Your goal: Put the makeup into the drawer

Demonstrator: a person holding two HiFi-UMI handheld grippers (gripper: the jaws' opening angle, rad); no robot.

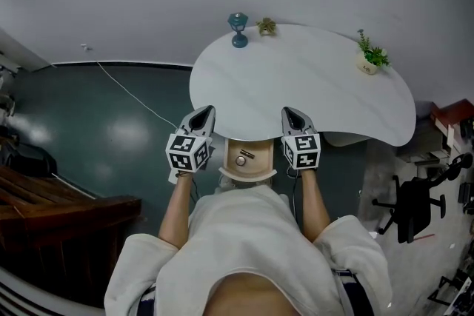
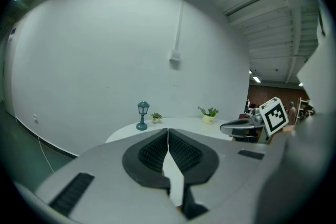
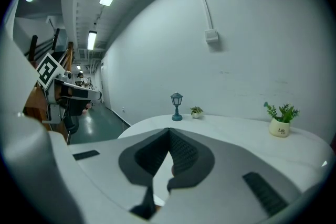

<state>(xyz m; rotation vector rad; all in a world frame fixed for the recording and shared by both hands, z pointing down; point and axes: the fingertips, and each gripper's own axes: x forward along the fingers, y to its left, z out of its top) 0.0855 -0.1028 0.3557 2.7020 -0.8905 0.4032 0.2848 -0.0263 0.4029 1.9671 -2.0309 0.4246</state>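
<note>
Both grippers are held up at the near edge of the white tabletop (image 1: pixel 311 92), one on either side of the drawer (image 1: pixel 261 165), which sits pulled out under that edge. The left gripper (image 1: pixel 205 112) has its jaws pressed together with nothing between them; in the left gripper view the ribbed black pads meet right at the tip. Same deal with the right gripper (image 1: pixel 289 113): jaws closed on each other, empty. As for the makeup (image 1: pixel 246 155), it looks like it's lying inside the open drawer, a small dark stick-like thing with a little round bit just beside it, but honestly it's too tiny to say exactly what it is. Along the far edge of the tabletop stand a little blue lamp (image 1: pixel 238 29) and a small plant (image 1: pixel 266 27) just beside it, with a potted plant (image 1: pixel 370 57) in a white pot well apart at the right end. An office chair (image 1: pixel 411 207) stands on the floor off to the right.
</note>
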